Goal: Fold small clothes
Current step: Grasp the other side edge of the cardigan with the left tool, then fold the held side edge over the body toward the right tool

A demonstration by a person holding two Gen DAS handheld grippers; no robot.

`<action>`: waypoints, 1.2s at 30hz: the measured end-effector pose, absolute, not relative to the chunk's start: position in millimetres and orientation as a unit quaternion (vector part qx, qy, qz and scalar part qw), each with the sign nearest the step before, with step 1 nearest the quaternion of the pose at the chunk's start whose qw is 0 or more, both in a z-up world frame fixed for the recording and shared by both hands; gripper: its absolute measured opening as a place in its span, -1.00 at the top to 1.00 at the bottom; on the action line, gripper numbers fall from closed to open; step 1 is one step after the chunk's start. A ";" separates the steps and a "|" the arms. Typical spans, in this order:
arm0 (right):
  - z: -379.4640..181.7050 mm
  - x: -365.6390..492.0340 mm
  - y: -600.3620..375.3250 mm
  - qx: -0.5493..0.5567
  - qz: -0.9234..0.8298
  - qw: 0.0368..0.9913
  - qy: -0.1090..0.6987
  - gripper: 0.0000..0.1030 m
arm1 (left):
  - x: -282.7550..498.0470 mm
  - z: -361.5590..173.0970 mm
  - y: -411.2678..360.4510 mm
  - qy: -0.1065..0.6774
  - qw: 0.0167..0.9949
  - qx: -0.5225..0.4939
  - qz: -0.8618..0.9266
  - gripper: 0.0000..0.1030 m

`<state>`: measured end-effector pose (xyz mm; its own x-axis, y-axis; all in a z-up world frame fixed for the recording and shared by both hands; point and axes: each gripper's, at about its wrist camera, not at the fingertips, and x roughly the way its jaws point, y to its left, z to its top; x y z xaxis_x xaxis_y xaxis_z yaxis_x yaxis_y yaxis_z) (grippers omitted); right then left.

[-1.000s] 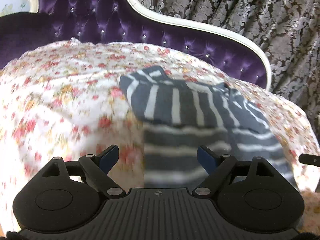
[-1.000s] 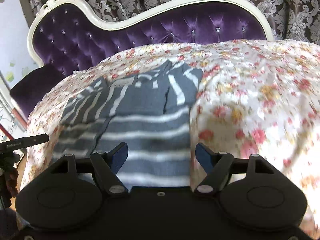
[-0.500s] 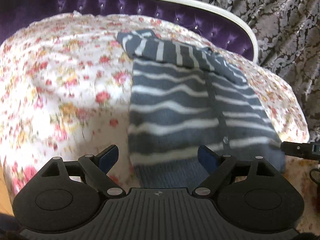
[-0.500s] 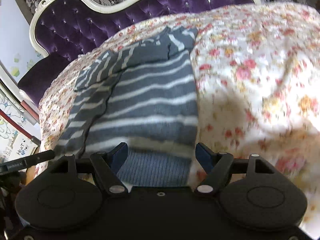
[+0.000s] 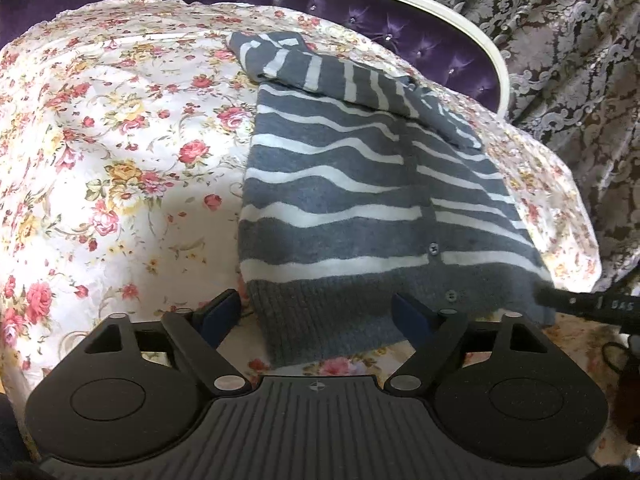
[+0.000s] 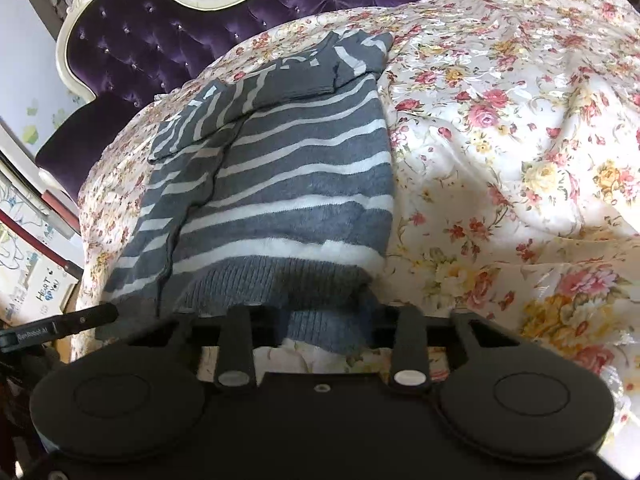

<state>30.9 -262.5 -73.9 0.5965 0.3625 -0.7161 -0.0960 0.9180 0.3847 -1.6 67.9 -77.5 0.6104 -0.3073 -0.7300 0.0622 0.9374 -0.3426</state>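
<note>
While half a second ago both pairs of fingers were spread, the right gripper now pinches the hem of the cardigan on the bed; the left gripper stays spread around its corner, starting the fold.

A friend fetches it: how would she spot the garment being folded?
Find the purple tufted sofa under a floral sheet. On the sheet lies a cardigan, the only grey-and-white striped piece, with small buttons down its front.
</note>
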 end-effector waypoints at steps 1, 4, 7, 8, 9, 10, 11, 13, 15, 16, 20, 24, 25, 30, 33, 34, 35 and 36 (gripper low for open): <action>-73.2 29.5 -261.7 0.151 0.128 0.882 0.428 0.44 | -1.5 -76.9 67.6 0.427 0.886 -0.145 -0.105 -0.23; -72.7 28.3 -262.1 0.150 0.132 0.881 0.428 0.44 | 1.2 -76.7 66.8 0.427 0.885 -0.150 -0.108 -0.13; -74.5 29.2 -261.0 0.153 0.136 0.878 0.433 0.33 | 4.1 -76.2 65.9 0.426 0.884 -0.154 -0.116 -0.07; -75.1 29.7 -260.9 0.155 0.137 0.877 0.434 0.33 | 4.6 -76.3 65.7 0.425 0.883 -0.158 -0.119 -0.02; -75.1 30.0 -261.3 0.157 0.137 0.877 0.433 0.33 | 5.3 -76.3 65.5 0.423 0.883 -0.162 -0.121 0.24; -75.2 30.3 -261.9 0.160 0.137 0.877 0.433 0.39 | 5.9 -77.1 66.1 0.423 0.882 -0.169 -0.125 0.67; -74.9 30.1 -262.8 0.163 0.138 0.877 0.431 0.52 | 6.6 -78.0 67.2 0.423 0.880 -0.175 -0.129 0.81; -70.4 27.0 -265.8 0.169 0.144 0.879 0.422 0.76 | 5.8 -76.3 71.1 0.419 0.878 -0.190 -0.131 0.81; -61.1 21.1 -273.2 0.176 0.143 0.884 0.408 0.77 | -0.5 -67.3 77.4 0.402 0.886 -0.193 -0.124 0.81; -55.8 17.9 -278.8 0.176 0.139 0.887 0.404 0.77 | -3.0 -63.3 81.5 0.397 0.889 -0.195 -0.122 0.82; -48.4 11.6 -295.2 0.176 0.132 0.885 0.411 0.77 | -2.5 -67.4 89.6 0.411 0.880 -0.203 -0.120 0.81; -55.9 15.0 -287.5 0.161 0.138 0.878 0.428 0.77 | -1.3 -80.3 82.8 0.432 0.874 -0.191 -0.117 0.81; -56.5 15.1 -285.1 0.158 0.140 0.879 0.428 0.77 | -2.5 -80.7 84.0 0.429 0.875 -0.191 -0.116 0.81; -52.2 13.9 -291.2 0.193 0.155 0.877 0.412 0.77 | -5.6 -69.5 92.7 0.408 0.878 -0.218 -0.119 0.81; -42.3 16.5 -300.2 0.220 0.165 0.879 0.389 0.77 | -4.5 -52.2 95.0 0.386 0.887 -0.220 -0.128 0.81; -37.3 18.5 -303.1 0.227 0.168 0.881 0.378 0.77 | -2.9 -46.4 95.6 0.379 0.889 -0.221 -0.131 0.81; -32.7 20.7 -304.6 0.233 0.173 0.883 0.370 0.77 | -0.9 -39.6 96.7 0.371 0.891 -0.224 -0.135 0.81; -28.6 23.4 -305.6 0.238 0.176 0.884 0.362 0.77 | 1.7 -34.4 96.6 0.364 0.892 -0.227 -0.138 0.82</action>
